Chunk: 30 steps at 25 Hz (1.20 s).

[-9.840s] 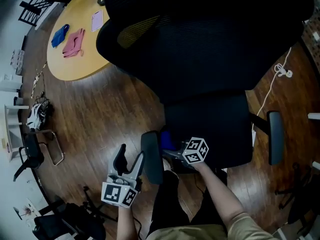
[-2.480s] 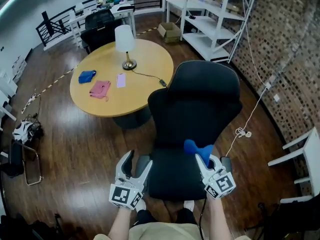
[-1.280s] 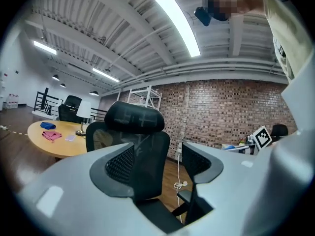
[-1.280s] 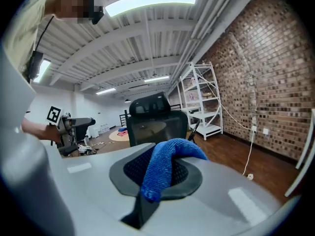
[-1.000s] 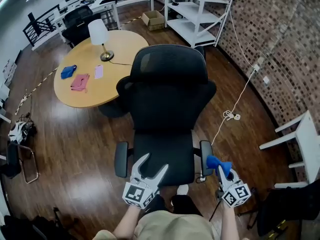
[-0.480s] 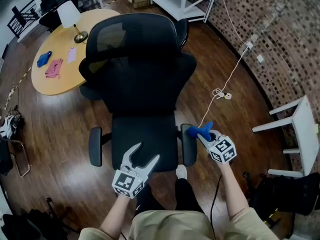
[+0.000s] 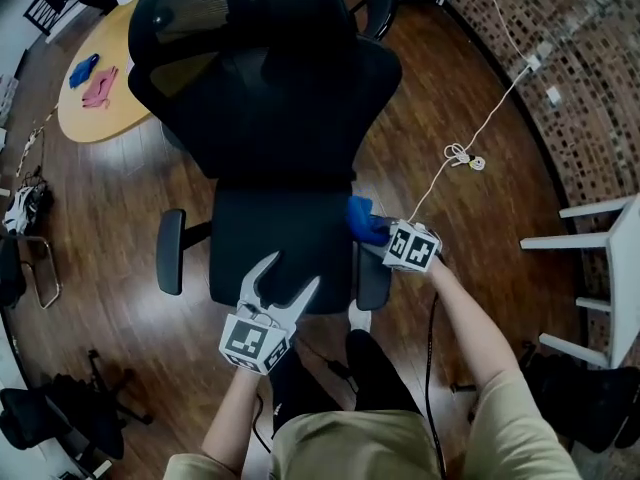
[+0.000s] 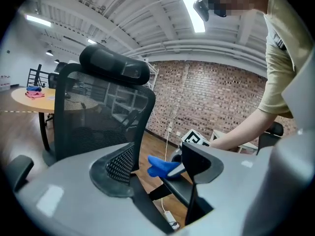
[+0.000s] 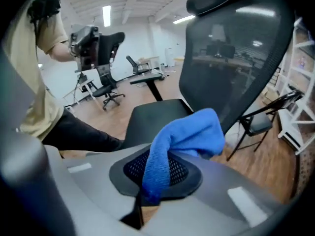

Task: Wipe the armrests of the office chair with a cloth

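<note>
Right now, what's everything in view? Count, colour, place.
office chair: one, black, centre, on a wood floor
armrests: two, black, one each side of the seat
blue cloth: one, blue, in the right gripper, over the armrest on that side
round table: one, tan, upper left
table cloths: two, one blue and one pink, on the round table
cable: one, white, on the floor right of the chair
white frame: one, white, right edge
brick wall: upper right
left gripper: open, empty, over the seat's front
right gripper: shut on the blue cloth
</note>
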Tool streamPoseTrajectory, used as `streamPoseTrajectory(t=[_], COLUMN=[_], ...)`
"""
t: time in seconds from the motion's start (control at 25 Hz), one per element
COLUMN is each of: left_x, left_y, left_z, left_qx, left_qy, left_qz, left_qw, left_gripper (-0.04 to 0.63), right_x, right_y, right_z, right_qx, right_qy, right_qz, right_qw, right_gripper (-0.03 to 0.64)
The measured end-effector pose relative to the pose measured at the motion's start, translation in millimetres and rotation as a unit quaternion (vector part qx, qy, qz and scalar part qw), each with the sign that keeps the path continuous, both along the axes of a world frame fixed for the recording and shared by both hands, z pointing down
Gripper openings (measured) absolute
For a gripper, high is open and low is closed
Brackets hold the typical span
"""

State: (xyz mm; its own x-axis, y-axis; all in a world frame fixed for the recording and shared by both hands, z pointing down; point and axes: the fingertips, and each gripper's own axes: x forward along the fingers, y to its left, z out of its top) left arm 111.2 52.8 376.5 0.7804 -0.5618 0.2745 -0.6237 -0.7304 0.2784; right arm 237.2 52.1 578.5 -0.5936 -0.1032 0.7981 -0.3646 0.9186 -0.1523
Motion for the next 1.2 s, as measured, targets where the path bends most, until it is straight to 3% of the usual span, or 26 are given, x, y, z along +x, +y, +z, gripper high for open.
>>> streamPoseTrajectory(t=[0.28, 0.56, 0.68, 0.8, 0.96, 1.04, 1.2], left_x=[-4.8, -1.8, -1.1, -2.6, -0.5, -0.4, 1.4], left_y=[6.4, 12.8, 16.7, 16.6, 16.9, 19.0, 21.9], left_z=[2.1, -4.1, -4.4, -6.5, -7.3, -3.5, 3.6], left_qx=[-0.003, -0.005, -0.002, -0.001, -0.001, -0.001, -0.007], left_qy=[0.004, 0.003, 0.005, 0.003, -0.002, -0.003, -0.006], left_qz=[-0.012, -0.015, -0.015, -0.018, -0.02, -0.019, -0.022], left_qw=[0.9999, 0.9999, 0.9999, 0.9998, 0.9998, 0.9998, 0.9997], left_gripper=[0.282, 0.282, 0.282, 0.282, 0.282, 0.282, 0.282], right_x=[-33.4, -32.5, -16.5, 14.0, 55.1, 56.5, 36.4], right_y=[141.2, 204.8, 158.5, 70.5, -26.7, -45.6, -22.3], right_z=[1.3, 2.9, -26.2, -57.7, -62.2, -42.7, 1.6], right_qx=[-0.074, -0.129, -0.082, 0.003, 0.078, 0.076, 0.052], right_qy=[-0.042, -0.03, -0.045, -0.039, 0.008, 0.03, 0.064], right_qz=[-0.105, -0.16, -0.121, -0.032, 0.062, 0.061, -0.007], right_qw=[0.991, 0.978, 0.988, 0.999, 0.995, 0.995, 0.997], right_gripper=[0.02, 0.02, 0.02, 0.02, 0.02, 0.02, 0.02])
